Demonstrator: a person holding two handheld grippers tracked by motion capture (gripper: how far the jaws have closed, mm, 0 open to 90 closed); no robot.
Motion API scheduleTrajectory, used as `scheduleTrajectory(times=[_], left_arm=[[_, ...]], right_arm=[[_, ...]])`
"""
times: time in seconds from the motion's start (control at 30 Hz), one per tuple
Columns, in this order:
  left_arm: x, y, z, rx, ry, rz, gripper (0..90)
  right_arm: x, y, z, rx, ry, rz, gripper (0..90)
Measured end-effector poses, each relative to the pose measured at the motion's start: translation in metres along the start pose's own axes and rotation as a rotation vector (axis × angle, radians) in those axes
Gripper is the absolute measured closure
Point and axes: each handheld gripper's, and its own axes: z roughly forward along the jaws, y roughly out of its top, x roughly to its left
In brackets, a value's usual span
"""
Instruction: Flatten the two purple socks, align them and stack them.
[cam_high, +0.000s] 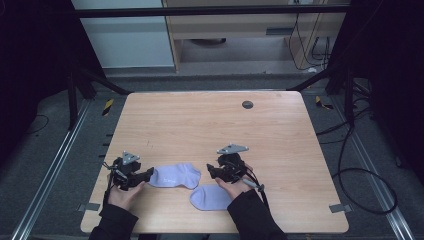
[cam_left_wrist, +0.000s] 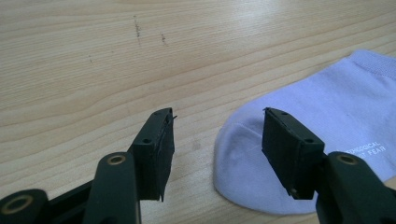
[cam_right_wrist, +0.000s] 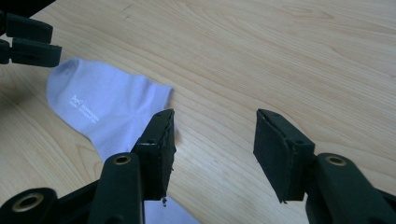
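— Lying near the front edge of the tabletop (cam_high: 280, 120) are two pale lilac socks. Where does each one sit?

— One sock (cam_high: 176, 175) lies flat left of the middle of that edge, its toe end pointing toward the left gripper (cam_high: 148, 174). The second sock (cam_high: 210, 197) lies closer to the front edge, just beside the first, and partly under the person's right hand (cam_high: 231, 186).

— How does the left gripper stand?

— Its jaws are spread wide and hold nothing. In the left gripper view the first sock (cam_left_wrist: 317, 126) has its rounded toe between the jaw tips, with small white lettering on the fabric near the right jaw. Whether a jaw touches the cloth cannot be told.

— And the right gripper (cam_high: 210, 171)?

— Also spread wide and empty, resting above the bare wood just right of the first sock. In the right gripper view that sock (cam_right_wrist: 105, 109) lies beyond the left jaw.

— Anything else on the tabletop?

— A small dark round disc (cam_high: 247, 104) near the back edge.
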Motion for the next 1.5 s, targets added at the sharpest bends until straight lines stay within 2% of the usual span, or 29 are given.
scheduleTrajectory(times=[0.17, 0.43, 0.67, 0.87, 0.97, 1.1, 1.17, 1.23, 1.4, 1.5], left_arm=[[0.002, -0.002, 0.001, 0.005, -0.008, -0.003, 43.2], [-0.002, -0.004, 0.006, 0.034, -0.011, 0.025, 46.0], [-0.001, -0.007, 0.011, 0.079, -0.021, 0.032, 54.9], [-0.001, -0.008, 0.013, 0.094, -0.047, 0.007, 64.6], [-0.001, -0.007, 0.012, 0.101, -0.054, 0.010, 71.1], [-0.003, -0.007, 0.012, 0.103, -0.061, 0.000, 79.6], [-0.003, -0.006, 0.011, 0.106, -0.057, 0.005, 84.4], [-0.003, -0.006, 0.011, 0.107, -0.062, 0.003, 85.5], [-0.004, -0.004, 0.007, 0.092, -0.071, 0.001, 86.2], [-0.004, -0.001, 0.001, 0.068, -0.080, -0.001, 86.4]], right_arm=[[0.010, 0.003, 0.017, 0.016, 0.000, -0.016, 49.4], [0.022, 0.004, 0.039, 0.059, 0.009, -0.032, 52.6], [0.029, -0.001, 0.057, 0.104, 0.019, -0.039, 55.3], [0.034, -0.006, 0.068, 0.134, 0.020, -0.047, 58.9], [0.035, -0.007, 0.071, 0.146, 0.018, -0.047, 62.0], [0.038, -0.008, 0.071, 0.144, -0.013, -0.075, 71.2], [0.039, -0.009, 0.072, 0.141, -0.019, -0.073, 79.3], [0.041, -0.009, 0.071, 0.136, -0.024, -0.075, 85.3], [0.040, -0.008, 0.068, 0.129, -0.008, -0.059, 86.7], [0.039, -0.005, 0.063, 0.107, 0.008, -0.049, 86.9]])
